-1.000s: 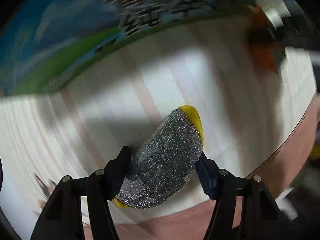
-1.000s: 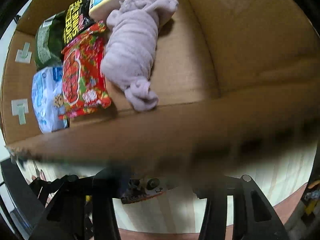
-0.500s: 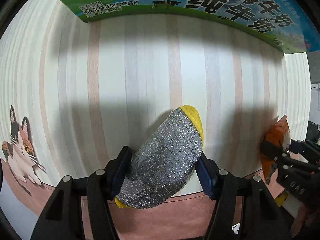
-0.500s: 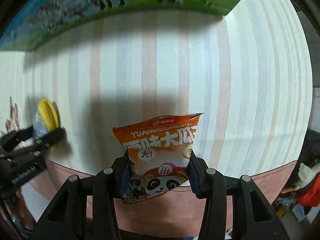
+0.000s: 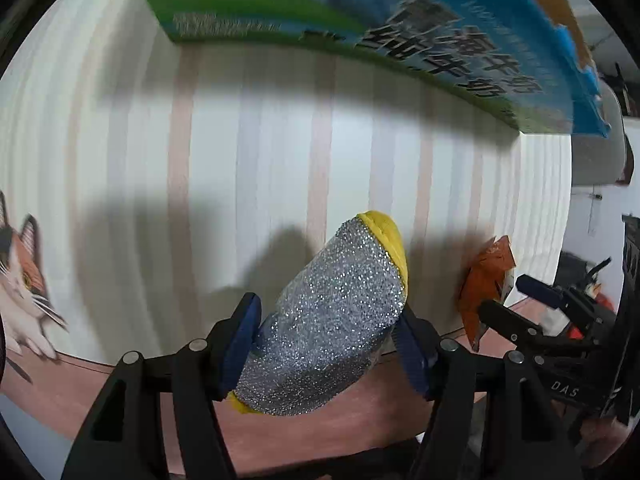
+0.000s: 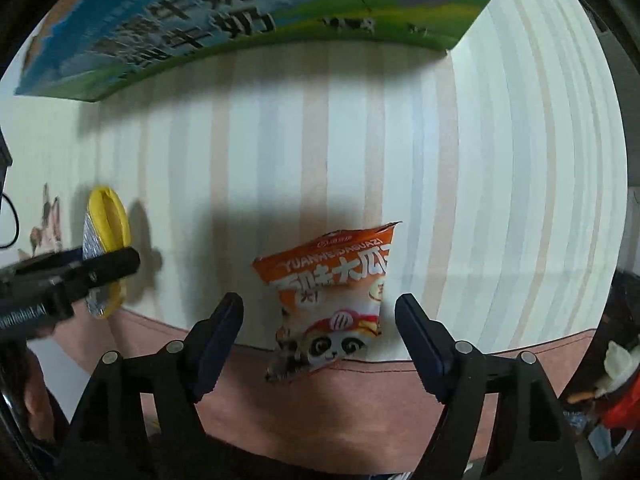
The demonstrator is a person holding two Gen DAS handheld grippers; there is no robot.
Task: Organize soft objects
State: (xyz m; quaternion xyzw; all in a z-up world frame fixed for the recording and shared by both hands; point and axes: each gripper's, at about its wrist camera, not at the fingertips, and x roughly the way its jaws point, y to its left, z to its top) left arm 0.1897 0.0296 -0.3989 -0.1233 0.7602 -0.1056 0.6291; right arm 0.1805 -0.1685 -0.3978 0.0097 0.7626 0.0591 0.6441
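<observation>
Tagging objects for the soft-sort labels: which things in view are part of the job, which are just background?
In the job:
- glittery silver scrubbing sponge with yellow edge, clamped in the left gripper
- orange seed snack packet with panda print, loose between the right gripper jaws, which have just been opening
- printed blue-green cardboard box

Lying about:
- striped table mat
- cat picture on it

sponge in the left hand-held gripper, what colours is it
Glittery silver face with a yellow edge on the sponge; clearest in the left wrist view.
</observation>
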